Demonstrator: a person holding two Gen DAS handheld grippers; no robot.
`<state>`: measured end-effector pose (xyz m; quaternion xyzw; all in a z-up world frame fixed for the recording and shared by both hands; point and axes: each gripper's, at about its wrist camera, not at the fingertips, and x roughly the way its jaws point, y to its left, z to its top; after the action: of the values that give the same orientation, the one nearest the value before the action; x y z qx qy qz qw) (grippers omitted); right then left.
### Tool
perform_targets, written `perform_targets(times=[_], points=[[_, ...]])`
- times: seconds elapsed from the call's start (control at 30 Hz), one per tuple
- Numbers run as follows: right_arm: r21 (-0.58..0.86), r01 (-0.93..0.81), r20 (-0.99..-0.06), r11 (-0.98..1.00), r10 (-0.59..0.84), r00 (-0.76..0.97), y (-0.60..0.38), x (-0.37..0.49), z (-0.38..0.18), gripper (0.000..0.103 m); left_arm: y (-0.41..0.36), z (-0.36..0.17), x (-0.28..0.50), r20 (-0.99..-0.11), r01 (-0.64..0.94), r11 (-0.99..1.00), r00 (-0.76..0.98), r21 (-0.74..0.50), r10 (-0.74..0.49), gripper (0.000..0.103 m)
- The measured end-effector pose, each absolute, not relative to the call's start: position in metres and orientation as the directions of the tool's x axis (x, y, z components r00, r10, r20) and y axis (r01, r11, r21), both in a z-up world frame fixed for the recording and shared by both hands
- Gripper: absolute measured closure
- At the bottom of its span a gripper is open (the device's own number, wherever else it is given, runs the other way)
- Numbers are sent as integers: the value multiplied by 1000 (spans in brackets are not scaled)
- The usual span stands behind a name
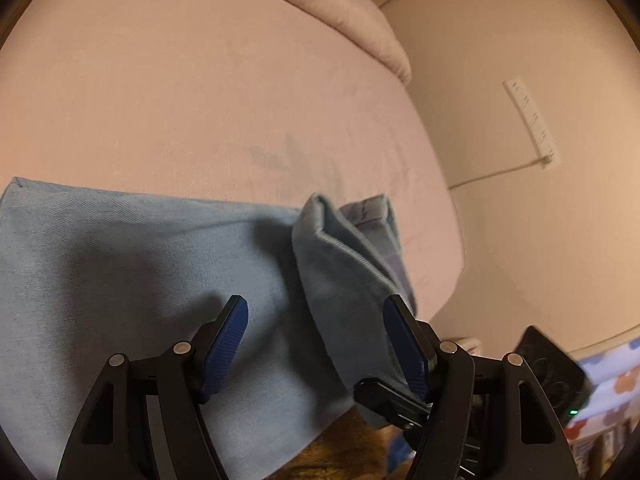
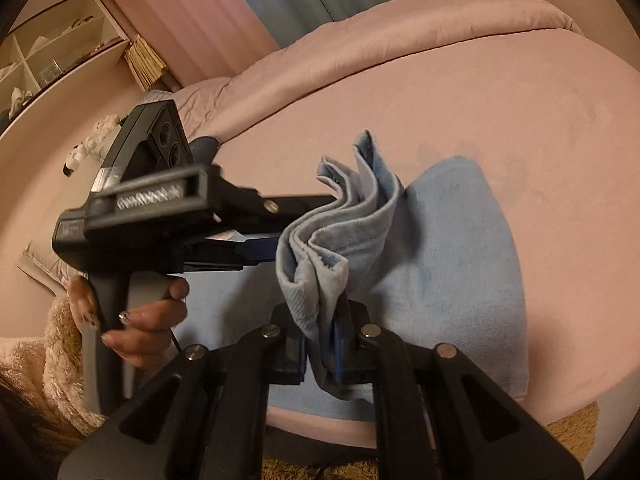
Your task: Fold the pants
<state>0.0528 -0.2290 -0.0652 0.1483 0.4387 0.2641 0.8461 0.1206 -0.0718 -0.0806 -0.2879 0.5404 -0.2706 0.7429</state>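
Observation:
Light blue pants (image 1: 132,248) lie folded on a pink bed (image 1: 200,92). My left gripper (image 1: 316,320) is open above the pants, with nothing between its blue pads (image 1: 228,340). My right gripper (image 2: 322,344) is shut on a bunched end of the pants (image 2: 332,236) and holds it lifted above the flat part (image 2: 452,260). That lifted end (image 1: 340,264) hangs between and beyond the left fingers. The left gripper (image 2: 256,232) shows in the right wrist view, just left of the raised fold, held by a hand (image 2: 148,316).
A pink duvet (image 2: 400,36) is heaped at the bed's far side. A wall with a power strip (image 1: 530,120) and cord is right of the bed. Shelves (image 2: 52,52) stand at the far left. A brown rug (image 2: 576,428) lies by the bed's near edge.

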Motion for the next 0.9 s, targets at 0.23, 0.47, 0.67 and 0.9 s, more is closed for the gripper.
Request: perform_targets(times=[0.23,0.47,0.67,0.9], points=[[470,-377,-662,798,601,447,-208,59,-59,93,-65,-73,118,-619,122,675,309,-728,-722,20],[442,-448,-694,777,613,377,-163,68,-64,92,-56,-81,115,-697,91,753,321,-651,-641,78],[415,-503,-711,758,615,341,-126,73,-68,92,-22,-85,101,-758,53,827,370,-560,-538,81],[374,-501,-786,781,553,276,-102,86,-102,77,-17,-121,101,-829,8,882,339,-471,-445,72]])
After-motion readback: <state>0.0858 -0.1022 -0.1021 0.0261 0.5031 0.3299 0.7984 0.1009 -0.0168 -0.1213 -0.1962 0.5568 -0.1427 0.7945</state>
